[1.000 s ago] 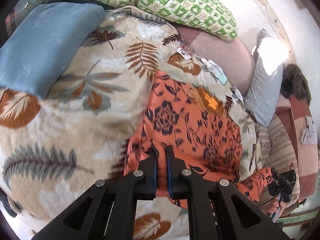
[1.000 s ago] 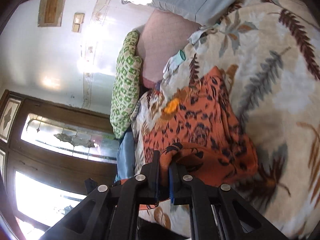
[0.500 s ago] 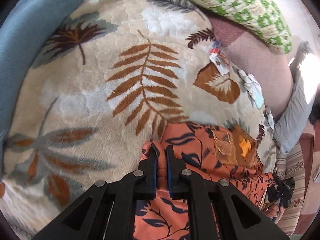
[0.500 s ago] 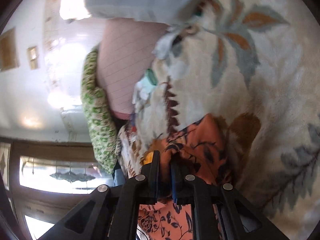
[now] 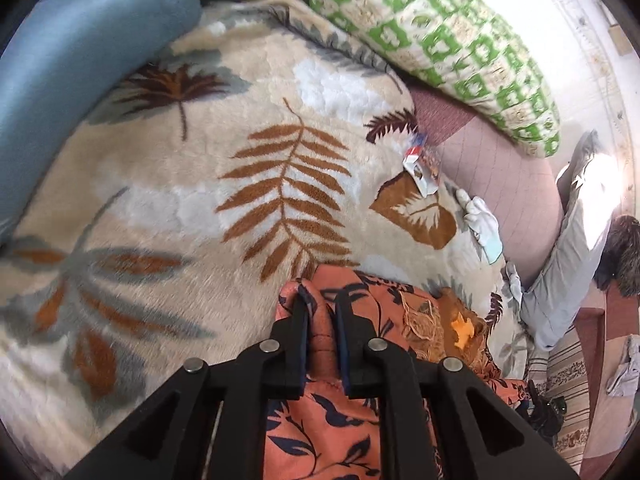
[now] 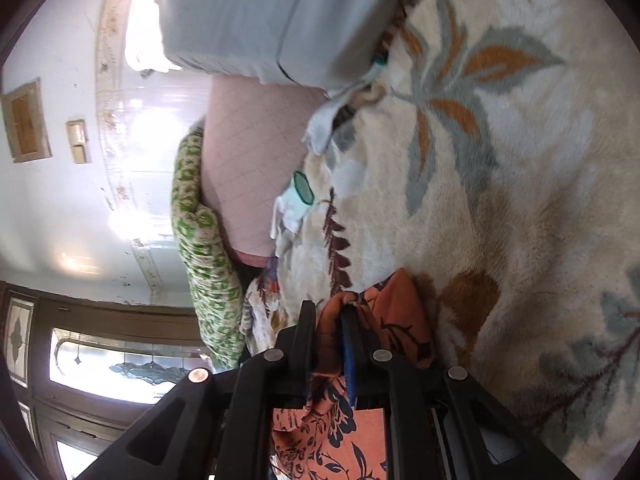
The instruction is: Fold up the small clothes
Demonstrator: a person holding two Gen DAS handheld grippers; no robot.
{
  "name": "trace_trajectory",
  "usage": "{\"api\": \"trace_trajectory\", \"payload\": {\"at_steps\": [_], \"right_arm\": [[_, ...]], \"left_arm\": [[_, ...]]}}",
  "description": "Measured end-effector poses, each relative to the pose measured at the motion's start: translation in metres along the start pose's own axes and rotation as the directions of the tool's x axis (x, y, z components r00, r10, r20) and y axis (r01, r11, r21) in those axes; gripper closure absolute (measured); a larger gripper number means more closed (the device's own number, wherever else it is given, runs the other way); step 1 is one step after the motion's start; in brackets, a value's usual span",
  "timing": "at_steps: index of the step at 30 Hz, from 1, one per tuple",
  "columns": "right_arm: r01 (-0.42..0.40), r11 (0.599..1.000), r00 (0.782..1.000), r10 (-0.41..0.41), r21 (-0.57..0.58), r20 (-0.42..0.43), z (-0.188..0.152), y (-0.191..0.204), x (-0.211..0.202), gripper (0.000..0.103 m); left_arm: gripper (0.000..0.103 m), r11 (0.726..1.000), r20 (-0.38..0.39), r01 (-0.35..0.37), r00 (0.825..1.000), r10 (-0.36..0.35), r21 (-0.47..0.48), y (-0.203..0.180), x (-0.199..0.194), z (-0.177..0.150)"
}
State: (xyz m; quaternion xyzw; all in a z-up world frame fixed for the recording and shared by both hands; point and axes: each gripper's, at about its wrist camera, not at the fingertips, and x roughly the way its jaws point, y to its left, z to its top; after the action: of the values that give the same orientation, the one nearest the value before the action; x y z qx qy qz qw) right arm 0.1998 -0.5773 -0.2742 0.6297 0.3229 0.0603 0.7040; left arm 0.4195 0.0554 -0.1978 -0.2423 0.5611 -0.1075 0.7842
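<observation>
An orange garment with a dark flower print lies folded on a cream blanket with a leaf pattern. My left gripper is low over the blanket at the garment's far edge. Its jaws are opening, and a bunched fold of the cloth still fills the gap between the pads. In the right wrist view the same garment rests on the blanket. My right gripper has a narrow gap with an orange fold pinched in it. The garment's near part is hidden under both grippers.
A green-and-white pillow and a blue pillow border the blanket's far side. A small packet and a white glove lie at its right edge by the pink mattress. A grey pillow lies beyond.
Both grippers carried the garment's edge forward and down onto the blanket, folding it over itself. The left jaws have parted a little around the cloth.
</observation>
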Motion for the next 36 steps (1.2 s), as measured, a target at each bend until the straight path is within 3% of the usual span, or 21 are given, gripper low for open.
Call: {"api": "trace_trajectory", "payload": {"at_steps": [1, 2, 3, 4, 5, 6, 7, 10, 11, 13, 14, 16, 18, 20, 22, 25, 28, 30, 32, 34, 36], "right_arm": [[-0.003, 1.000, 1.000, 0.003, -0.006, 0.008, -0.002, 0.002, -0.005, 0.088], [0.000, 1.000, 0.999, 0.001, -0.015, 0.041, -0.005, 0.004, -0.013, 0.079], [0.001, 1.000, 0.995, 0.002, -0.023, 0.102, -0.009, 0.007, -0.026, 0.070], [0.002, 1.000, 0.988, 0.003, -0.031, 0.158, -0.012, 0.009, -0.035, 0.041], [-0.027, 0.999, 0.977, 0.031, -0.019, 0.212, -0.016, 0.009, -0.047, 0.023], [-0.057, 0.998, 0.959, 0.055, 0.001, 0.278, -0.022, 0.009, -0.061, 0.023], [-0.067, 0.998, 0.948, 0.065, -0.004, 0.312, -0.027, 0.013, -0.071, 0.023], [0.087, 0.974, 0.973, -0.038, -0.209, 0.228, -0.052, 0.065, -0.062, 0.023], [0.146, 0.939, 0.975, -0.082, -0.312, 0.208, -0.070, 0.087, -0.050, 0.023], [0.224, 0.839, 0.974, -0.172, -0.496, 0.149, -0.115, 0.120, -0.014, 0.026], [0.244, 0.789, 0.969, -0.223, -0.563, 0.108, -0.139, 0.130, 0.008, 0.031], [0.233, 0.723, 0.951, -0.310, -0.650, -0.004, -0.184, 0.136, 0.053, 0.044], [0.241, 0.657, 0.905, -0.417, -0.714, -0.078, -0.224, 0.131, 0.097, 0.052], [0.269, 0.575, 0.866, -0.496, -0.773, -0.067, -0.251, 0.121, 0.124, 0.057], [0.278, 0.533, 0.835, -0.545, -0.799, -0.073, -0.268, 0.113, 0.147, 0.058], [0.318, 0.503, 0.813, -0.581, -0.804, -0.042, -0.269, 0.116, 0.173, 0.058], [0.353, 0.489, 0.765, -0.642, -0.798, -0.054, -0.256, 0.123, 0.211, 0.057], [0.390, 0.483, 0.750, -0.660, -0.784, -0.034, -0.238, 0.132, 0.234, 0.057], [0.429, 0.513, 0.768, -0.640, -0.743, 0.002, -0.212, 0.145, 0.246, 0.058], [0.446, 0.595, 0.825, -0.563, -0.668, 0.049, -0.183, 0.159, 0.242, 0.058], [0.455, 0.651, 0.854, -0.511, -0.607, 0.093, -0.163, 0.170, 0.235, 0.058]], "left_arm": [[0.085, 1.000, 0.045, -0.007, 0.999, 0.006, 0.018, -0.003, -0.014, -0.010], [0.082, 0.999, 0.078, -0.015, 0.997, 0.013, 0.029, -0.006, -0.023, -0.016], [0.073, 0.999, 0.129, -0.030, 0.991, 0.024, 0.040, -0.009, -0.036, -0.026], [0.059, 0.998, 0.192, -0.048, 0.981, 0.037, 0.051, -0.012, -0.049, -0.037], [0.052, 0.996, 0.251, -0.061, 0.967, 0.044, 0.061, -0.015, -0.062, -0.048], [0.042, 0.995, 0.298, -0.073, 0.953, 0.049, 0.070, -0.019, -0.072, -0.059], [0.041, 0.994, 0.348, -0.086, 0.936, 0.056, 0.071, -0.022, -0.083, -0.072], [0.040, 0.993, 0.439, -0.110, 0.895, 0.084, 0.035, -0.023, -0.099, -0.100], [0.039, 0.993, 0.439, -0.116, 0.894, 0.092, 0.029, -0.023, -0.098, -0.107], [0.039, 0.993, 0.395, -0.113, 0.913, 0.098, 0.014, -0.021, -0.084, -0.120], [0.039, 0.993, 0.356, -0.115, 0.929, 0.100, 0.021, -0.020, -0.073, -0.124], [0.039, 0.981, 0.291, -0.189, 0.942, 0.168, 0.044, -0.023, -0.052, -0.133], [0.039, 0.969, 0.268, -0.234, 0.942, 0.204, 0.085, -0.022, -0.039, -0.139], [0.039, 0.959, 0.273, -0.252, 0.939, 0.209, 0.132, -0.024, -0.035, -0.142], [0.039, 0.955, 0.259, -0.246, 0.945, 0.198, 0.166, -0.025, -0.033, -0.138], [0.039, 0.957, 0.275, -0.246, 0.941, 0.197, 0.156, -0.018, -0.034, -0.127], [0.039, 0.957, 0.281, -0.257, 0.936, 0.212, 0.134, -0.007, -0.028, -0.110], [0.039, 0.958, 0.280, -0.263, 0.934, 0.223, 0.113, 0.000, -0.026, -0.099], [0.039, 0.968, 0.270, -0.241, 0.939, 0.213, 0.075, 0.010, -0.024, -0.091], [0.039, 0.975, 0.259, -0.218, 0.945, 0.198, 0.051, 0.016, -0.024, -0.088], [0.039, 0.977, 0.264, -0.208, 0.946, 0.191, 0.039, 0.019, -0.027, -0.086]]}}
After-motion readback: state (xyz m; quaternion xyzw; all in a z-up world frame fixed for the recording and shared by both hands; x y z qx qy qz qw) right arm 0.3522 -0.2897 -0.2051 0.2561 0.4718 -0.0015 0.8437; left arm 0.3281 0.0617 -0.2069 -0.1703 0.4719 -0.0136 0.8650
